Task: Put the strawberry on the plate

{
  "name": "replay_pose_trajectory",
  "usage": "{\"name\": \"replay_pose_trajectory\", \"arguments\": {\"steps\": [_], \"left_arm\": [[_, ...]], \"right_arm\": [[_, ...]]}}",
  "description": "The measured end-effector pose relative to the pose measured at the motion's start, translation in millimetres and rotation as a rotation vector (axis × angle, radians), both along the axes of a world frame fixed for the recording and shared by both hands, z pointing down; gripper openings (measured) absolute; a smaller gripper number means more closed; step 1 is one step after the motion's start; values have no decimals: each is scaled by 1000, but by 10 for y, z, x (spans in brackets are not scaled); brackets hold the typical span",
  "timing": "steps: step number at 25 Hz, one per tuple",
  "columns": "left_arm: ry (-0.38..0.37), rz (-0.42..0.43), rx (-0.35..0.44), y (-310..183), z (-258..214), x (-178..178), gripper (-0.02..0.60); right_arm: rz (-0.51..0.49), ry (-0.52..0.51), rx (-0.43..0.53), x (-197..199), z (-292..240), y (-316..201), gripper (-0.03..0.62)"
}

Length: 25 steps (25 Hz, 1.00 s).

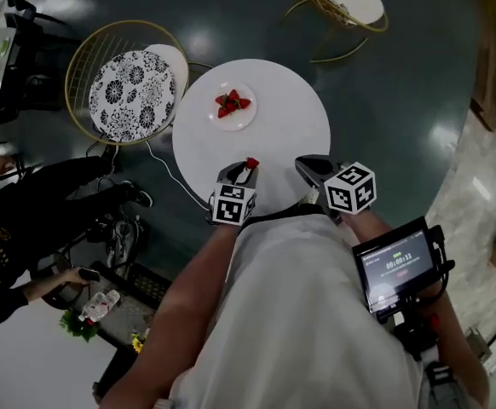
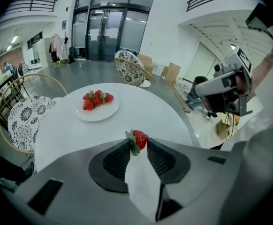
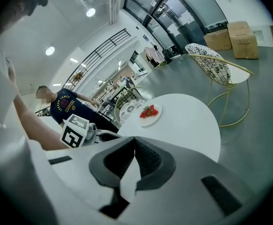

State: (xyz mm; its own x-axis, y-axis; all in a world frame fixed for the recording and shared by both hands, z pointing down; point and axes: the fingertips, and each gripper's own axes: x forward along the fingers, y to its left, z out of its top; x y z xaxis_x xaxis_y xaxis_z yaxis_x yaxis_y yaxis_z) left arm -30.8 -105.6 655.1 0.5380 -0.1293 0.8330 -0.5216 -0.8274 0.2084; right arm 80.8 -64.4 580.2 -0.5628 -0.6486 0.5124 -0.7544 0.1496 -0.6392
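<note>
Strawberry (image 2: 140,137) sits pinched in our left gripper (image 2: 138,145) fingers over the bench (image 2: 157,114) edge; our right gripper (image 3: 134,143) fingers are closed, empty. We should carry it level over the plate (image 2: 99,114), lower, then release gently.

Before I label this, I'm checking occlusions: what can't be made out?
Count of berries on the plate: overlapping in the left gripper view, too small in the head view.
Underside of the strawberry: hidden by the left claw, left gripper view.
Text on the screen: too small, head view.
</note>
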Motion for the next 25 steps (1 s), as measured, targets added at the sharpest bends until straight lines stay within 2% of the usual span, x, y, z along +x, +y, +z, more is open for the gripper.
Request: {"name": "replay_pose_trajectory", "arguments": {"steps": [5, 10, 20, 25], "left_arm": [[14, -75, 19, -30, -84, -139, 118], [26, -151, 13, -284, 148, -72, 118], [67, -250, 14, -477, 96, -127, 118], [71, -268, 2, -594, 174, -115, 118]], "right_arm": [[-54, -3, 3, -141, -37, -56, 8], [-108, -1, -11, -89, 157, -322, 8], [-129, 20, -35, -60, 152, -418, 8], [-135, 40, -32, -34, 106, -488, 8]]}}
